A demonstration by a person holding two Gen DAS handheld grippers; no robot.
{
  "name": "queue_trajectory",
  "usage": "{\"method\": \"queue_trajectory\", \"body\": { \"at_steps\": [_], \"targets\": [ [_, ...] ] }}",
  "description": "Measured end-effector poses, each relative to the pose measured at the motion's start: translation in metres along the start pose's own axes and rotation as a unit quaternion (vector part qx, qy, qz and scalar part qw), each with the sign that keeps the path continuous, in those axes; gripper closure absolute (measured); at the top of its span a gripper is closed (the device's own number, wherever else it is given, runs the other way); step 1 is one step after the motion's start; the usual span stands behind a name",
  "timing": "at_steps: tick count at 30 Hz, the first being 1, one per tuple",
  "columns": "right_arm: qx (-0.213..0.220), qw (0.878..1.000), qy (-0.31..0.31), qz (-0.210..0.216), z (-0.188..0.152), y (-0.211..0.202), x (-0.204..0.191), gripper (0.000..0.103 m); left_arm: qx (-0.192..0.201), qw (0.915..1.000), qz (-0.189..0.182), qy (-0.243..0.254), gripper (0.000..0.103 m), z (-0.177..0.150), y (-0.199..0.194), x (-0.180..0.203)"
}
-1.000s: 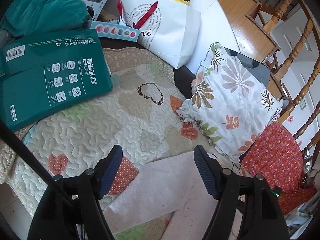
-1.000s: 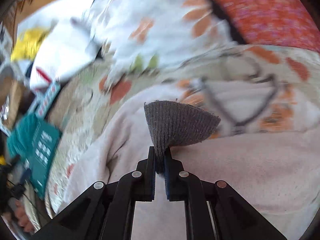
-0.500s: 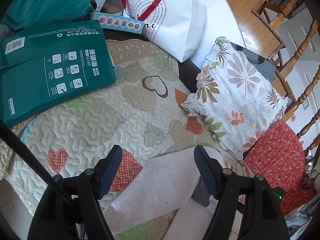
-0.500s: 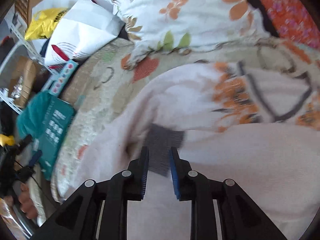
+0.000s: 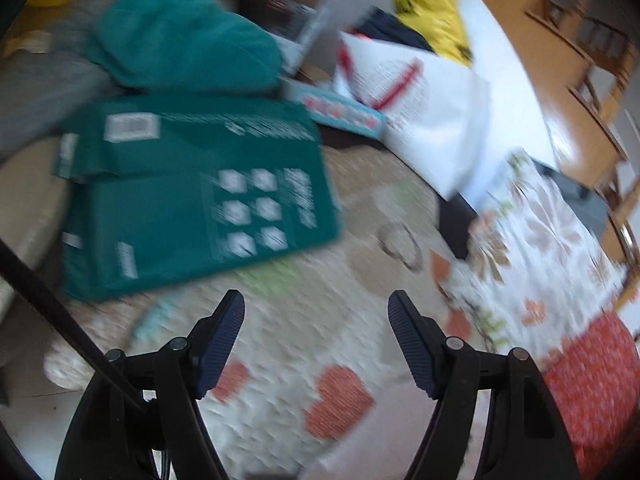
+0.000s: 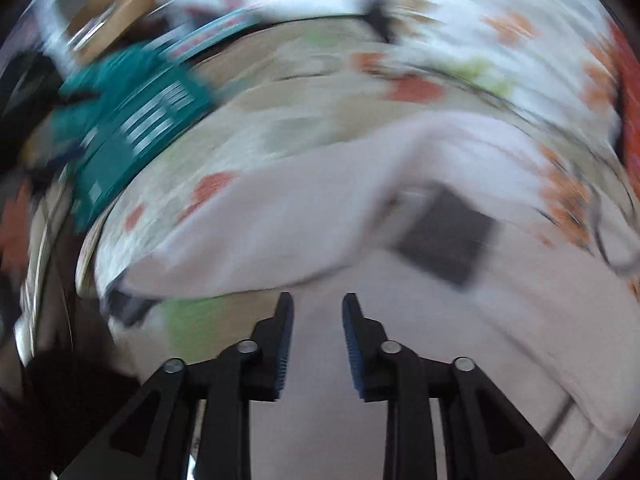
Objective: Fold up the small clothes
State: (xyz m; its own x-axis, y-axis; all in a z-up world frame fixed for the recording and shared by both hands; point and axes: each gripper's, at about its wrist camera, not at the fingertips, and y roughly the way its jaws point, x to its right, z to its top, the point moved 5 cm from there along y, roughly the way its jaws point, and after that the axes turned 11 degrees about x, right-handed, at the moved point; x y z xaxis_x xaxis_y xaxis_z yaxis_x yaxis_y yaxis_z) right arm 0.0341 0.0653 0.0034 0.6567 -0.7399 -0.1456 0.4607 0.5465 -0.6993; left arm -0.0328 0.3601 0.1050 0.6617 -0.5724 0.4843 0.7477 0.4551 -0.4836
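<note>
A pale pink garment (image 6: 320,216) lies on the quilted mat, its grey ribbed cuff (image 6: 448,236) resting flat on the pink cloth. My right gripper (image 6: 316,312) is open and empty just in front of the cuff, over the garment. In the left wrist view only a corner of the pink garment (image 5: 384,440) shows at the bottom edge. My left gripper (image 5: 316,312) is wide open and empty above the quilted mat (image 5: 304,312). Both views are blurred by motion.
A teal box (image 5: 192,200) and a teal cloth bundle (image 5: 180,36) lie at the back left. A white paper bag (image 5: 420,108) stands behind. A floral pillow (image 5: 548,248) and a red patterned cushion (image 5: 592,384) lie on the right.
My right gripper has opened and let go of the grey cuff, which now lies on the pink garment. My left gripper has swung away from the garment, toward the teal box.
</note>
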Motion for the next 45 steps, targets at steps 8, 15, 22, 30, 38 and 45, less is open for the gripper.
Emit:
{"method": "queue_trajectory", "body": {
  "at_steps": [8, 15, 22, 30, 38, 45],
  "targets": [
    [0.033, 0.975, -0.219, 0.034, -0.029, 0.022, -0.135, 0.056, 0.055, 0.9925, 0.080, -0.075, 0.029, 0.038, -0.011, -0.087],
    [0.088, 0.871, -0.481, -0.042, -0.050, 0.038, -0.198, 0.057, 0.053, 0.9898, 0.089, -0.098, 0.029, 0.042, -0.010, -0.105],
    [0.070, 0.808, -0.583, -0.056, -0.070, 0.060, -0.222, 0.100, 0.044, 0.9911, 0.078, -0.098, 0.029, 0.036, -0.008, -0.094],
    [0.125, 0.947, -0.273, -0.113, 0.028, -0.010, -0.121, 0.100, 0.037, 0.9913, 0.060, -0.112, 0.029, 0.030, -0.008, -0.085],
    [0.200, 0.920, 0.239, -0.236, 0.029, -0.173, 0.180, 0.102, -0.015, 0.9982, -0.006, -0.058, 0.029, -0.008, -0.001, -0.021],
    [0.138, 0.873, 0.350, -0.312, -0.087, -0.217, 0.282, 0.098, -0.054, 0.9971, -0.053, 0.006, 0.028, -0.050, -0.001, 0.041]
  ]
}}
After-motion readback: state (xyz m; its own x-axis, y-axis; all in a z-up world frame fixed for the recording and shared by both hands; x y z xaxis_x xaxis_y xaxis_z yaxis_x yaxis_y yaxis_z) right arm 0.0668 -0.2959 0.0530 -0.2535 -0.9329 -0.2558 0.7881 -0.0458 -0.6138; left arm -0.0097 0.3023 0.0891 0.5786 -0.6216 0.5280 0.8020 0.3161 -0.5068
